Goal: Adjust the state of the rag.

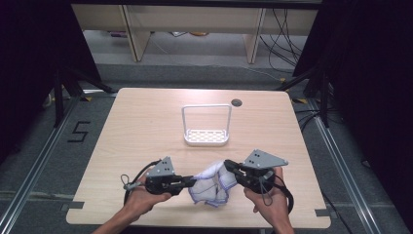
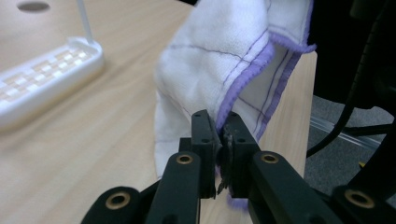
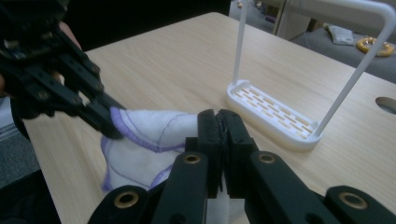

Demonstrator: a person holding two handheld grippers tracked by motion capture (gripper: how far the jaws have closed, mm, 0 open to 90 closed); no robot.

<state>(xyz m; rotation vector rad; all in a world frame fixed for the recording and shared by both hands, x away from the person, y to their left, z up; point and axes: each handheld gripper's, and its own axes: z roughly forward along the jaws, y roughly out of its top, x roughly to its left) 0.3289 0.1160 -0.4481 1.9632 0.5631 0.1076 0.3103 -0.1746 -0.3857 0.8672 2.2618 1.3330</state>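
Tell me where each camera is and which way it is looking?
High view: sits above the person's side, looking forward and down at the table; both forearms, the left gripper and right gripper show.
Left gripper view: rides the left gripper, looking along its jaws, shut on the cloth.
Right gripper view: rides the right gripper, looking along its jaws across the table; the left gripper shows too.
Shared: all three show the cloth and the white rack.
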